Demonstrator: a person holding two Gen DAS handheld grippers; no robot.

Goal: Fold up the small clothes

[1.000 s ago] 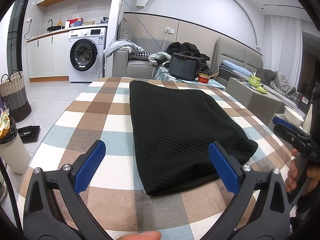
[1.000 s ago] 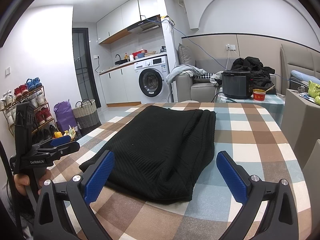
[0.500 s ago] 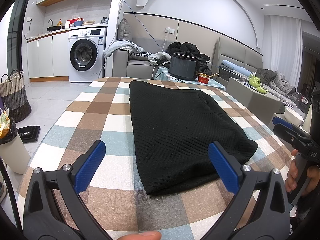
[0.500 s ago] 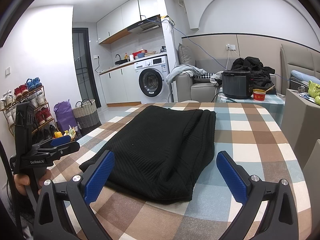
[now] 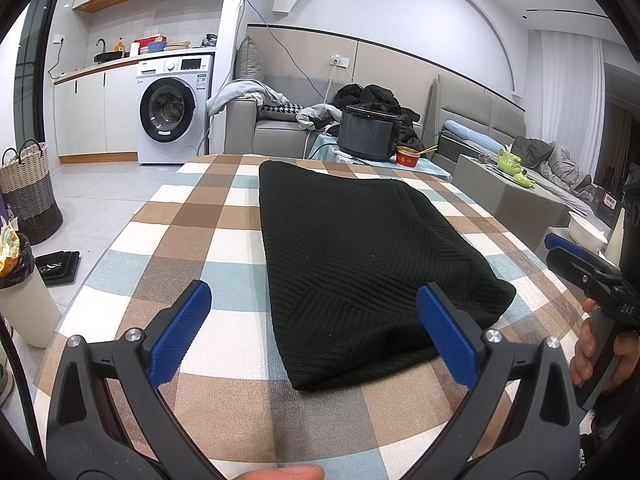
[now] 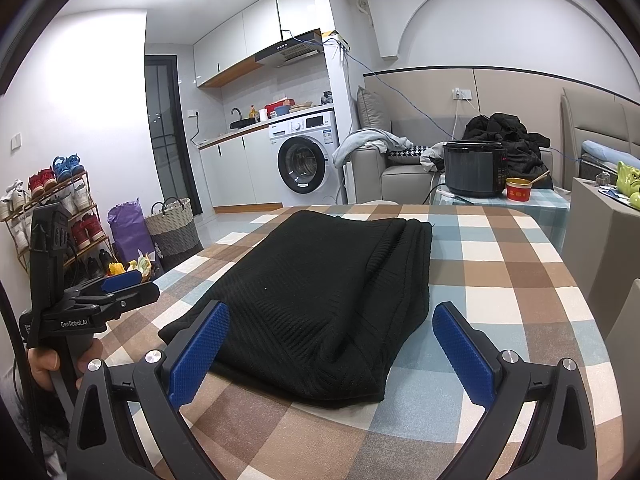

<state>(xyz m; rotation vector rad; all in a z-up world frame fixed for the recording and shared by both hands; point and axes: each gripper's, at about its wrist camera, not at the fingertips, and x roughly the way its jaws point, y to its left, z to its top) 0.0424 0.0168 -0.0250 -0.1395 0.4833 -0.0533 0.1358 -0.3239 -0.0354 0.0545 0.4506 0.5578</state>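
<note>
Here, folded black garment lies mid-tablecloth; checks bare alongside.

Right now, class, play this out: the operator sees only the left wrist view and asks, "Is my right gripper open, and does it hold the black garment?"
Observer: The right gripper is open, with its pads spread either side of the black garment's near end. It grips nothing.
Operator: Is the garment's right edge a single layer?
Observer: No. The right wrist view shows several layers stacked along that edge.
Operator: Where does my left gripper sit from there?
Observer: The left gripper is at the near left corner of the checked tablecloth, apart from the garment.
</note>
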